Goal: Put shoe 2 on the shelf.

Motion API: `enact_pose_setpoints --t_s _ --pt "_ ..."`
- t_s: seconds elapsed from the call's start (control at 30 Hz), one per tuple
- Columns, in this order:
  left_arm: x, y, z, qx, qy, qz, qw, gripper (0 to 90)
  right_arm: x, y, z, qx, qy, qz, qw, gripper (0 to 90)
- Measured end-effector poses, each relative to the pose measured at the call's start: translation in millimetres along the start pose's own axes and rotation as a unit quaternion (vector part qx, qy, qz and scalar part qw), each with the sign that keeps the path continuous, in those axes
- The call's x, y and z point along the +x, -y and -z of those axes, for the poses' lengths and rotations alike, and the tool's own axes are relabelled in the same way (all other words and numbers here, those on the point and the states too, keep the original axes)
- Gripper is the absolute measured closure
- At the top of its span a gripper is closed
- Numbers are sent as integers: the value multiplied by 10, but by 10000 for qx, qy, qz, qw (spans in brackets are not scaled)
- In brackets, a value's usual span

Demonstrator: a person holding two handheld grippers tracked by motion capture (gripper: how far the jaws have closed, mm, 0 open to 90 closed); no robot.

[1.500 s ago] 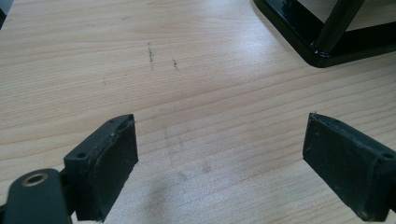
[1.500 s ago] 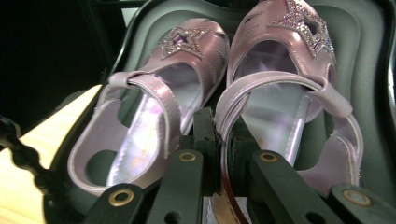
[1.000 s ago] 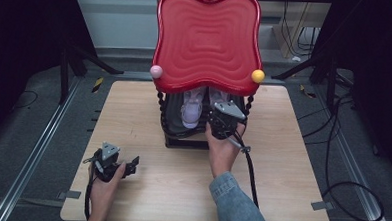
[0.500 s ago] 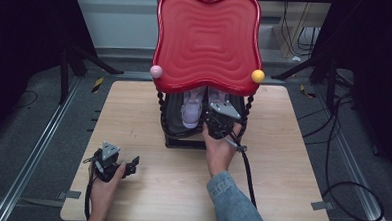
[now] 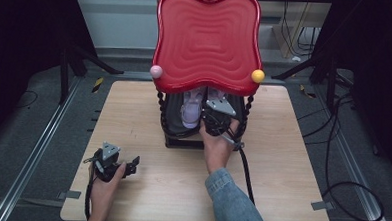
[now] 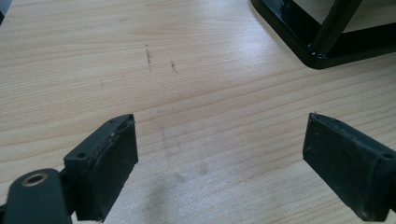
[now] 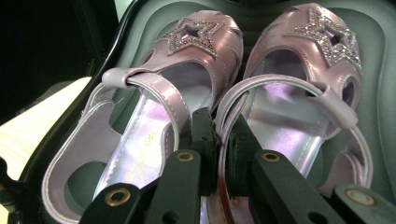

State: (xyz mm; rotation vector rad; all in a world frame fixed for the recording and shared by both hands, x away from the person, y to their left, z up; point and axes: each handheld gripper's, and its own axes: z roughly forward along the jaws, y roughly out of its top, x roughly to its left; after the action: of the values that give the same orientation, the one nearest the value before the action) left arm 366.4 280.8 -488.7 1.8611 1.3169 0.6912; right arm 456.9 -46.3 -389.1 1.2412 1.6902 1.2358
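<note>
On the wooden table [image 5: 149,113] a red-topped stand [image 5: 207,41] shelters a dark tray [image 7: 383,60]. My right claw [image 7: 218,140] pinches the inner edge of the right-hand pink shoe [image 7: 299,93] there, jaws nearly together (its twin [image 7: 154,112] lies alongside). I should lift straight, slowly. My left claw [image 6: 219,158] gapes wide, empty, over bare wood.

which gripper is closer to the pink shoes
Right. The right gripper is clamped on the heel edges of the pink shoes in the lower tray; the left gripper rests on the table, well apart.

Two pink shoes [image 7: 224,116], two hand-held grippers, seemingly one red-topped rack [image 5: 207,41]
</note>
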Motion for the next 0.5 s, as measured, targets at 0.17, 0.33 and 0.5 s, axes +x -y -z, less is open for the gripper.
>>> enact_pose_setpoints --t_s 0.17,0.33,0.5 --pt "-1 0 -2 0 2 -5 10000 94 14 43 -25 67 21 169 9998 848" --pt "-7 -1 -4 9 2 -9 10000 95 9 51 -37 115 -22 199 9997 824" --pt "-9 -1 -5 9 6 -9 10000 94 17 48 -4 117 -70 153 9998 692"
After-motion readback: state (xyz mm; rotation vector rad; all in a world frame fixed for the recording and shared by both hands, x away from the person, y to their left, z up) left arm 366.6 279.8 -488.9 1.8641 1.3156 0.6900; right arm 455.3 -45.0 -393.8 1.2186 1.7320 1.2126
